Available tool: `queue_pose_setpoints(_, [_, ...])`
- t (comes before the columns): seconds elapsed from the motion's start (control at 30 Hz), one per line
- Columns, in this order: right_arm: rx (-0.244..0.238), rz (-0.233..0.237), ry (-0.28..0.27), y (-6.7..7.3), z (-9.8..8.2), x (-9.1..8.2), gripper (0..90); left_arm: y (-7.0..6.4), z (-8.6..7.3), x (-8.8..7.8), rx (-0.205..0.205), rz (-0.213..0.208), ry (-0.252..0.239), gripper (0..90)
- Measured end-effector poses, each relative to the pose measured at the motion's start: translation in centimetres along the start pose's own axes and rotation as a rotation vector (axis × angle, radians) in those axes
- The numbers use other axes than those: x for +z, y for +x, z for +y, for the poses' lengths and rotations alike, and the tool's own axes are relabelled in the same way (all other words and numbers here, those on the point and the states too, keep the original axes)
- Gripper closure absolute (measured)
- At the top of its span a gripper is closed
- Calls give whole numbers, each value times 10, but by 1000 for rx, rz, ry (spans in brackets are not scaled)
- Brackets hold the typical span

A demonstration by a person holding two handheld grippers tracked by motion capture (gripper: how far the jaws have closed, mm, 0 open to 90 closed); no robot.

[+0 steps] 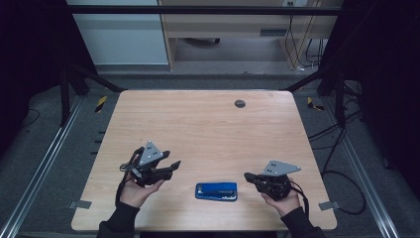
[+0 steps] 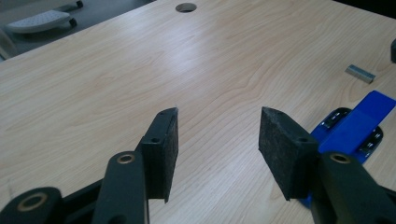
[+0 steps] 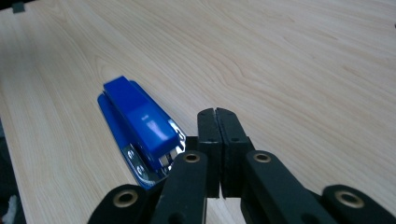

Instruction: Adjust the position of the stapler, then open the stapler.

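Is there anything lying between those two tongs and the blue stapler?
Nothing visible does. The blue stapler lies on bare wood between the left tongs, jaws apart, and the right tongs, jaws together. A small strip of staples sits off to the side.

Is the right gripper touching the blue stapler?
Apart. In the high view, bare table shows between the right gripper, its jaws shut on nothing, and the blue stapler.
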State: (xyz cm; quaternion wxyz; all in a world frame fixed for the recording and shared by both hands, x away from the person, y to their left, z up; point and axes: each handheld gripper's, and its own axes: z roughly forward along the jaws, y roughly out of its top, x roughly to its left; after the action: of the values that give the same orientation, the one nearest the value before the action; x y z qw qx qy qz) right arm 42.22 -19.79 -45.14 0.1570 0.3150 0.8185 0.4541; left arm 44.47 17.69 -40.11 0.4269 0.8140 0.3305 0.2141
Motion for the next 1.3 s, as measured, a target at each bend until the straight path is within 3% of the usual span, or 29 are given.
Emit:
queue_pose_setpoints(0.2, [32, -7, -4, -2, -11, -6, 900, -13, 9, 11, 31, -23, 1, 479])
queue_pose_setpoints(0.43, [54, -23, -4, 6, -21, -11, 900, -27, 20, 27, 69, -64, 20, 479])
queue_pose_setpoints(0.7, [56, -21, 9, 10, -24, -9, 900, -39, 31, 38, 114, -112, 40, 480])
queue_pose_setpoints(0.93, [45, 12, 23, 19, -27, -1, 900, -48, 39, 42, 142, -140, 34, 494])
queue_pose_setpoints(1.13, [39, 45, 28, 31, -27, 7, 900, -55, 38, 45, 139, -166, 17, 521])
queue_pose_setpoints(1.3, [35, 58, 48, 37, -29, 12, 900, -66, 37, 52, 182, -215, 54, 531])
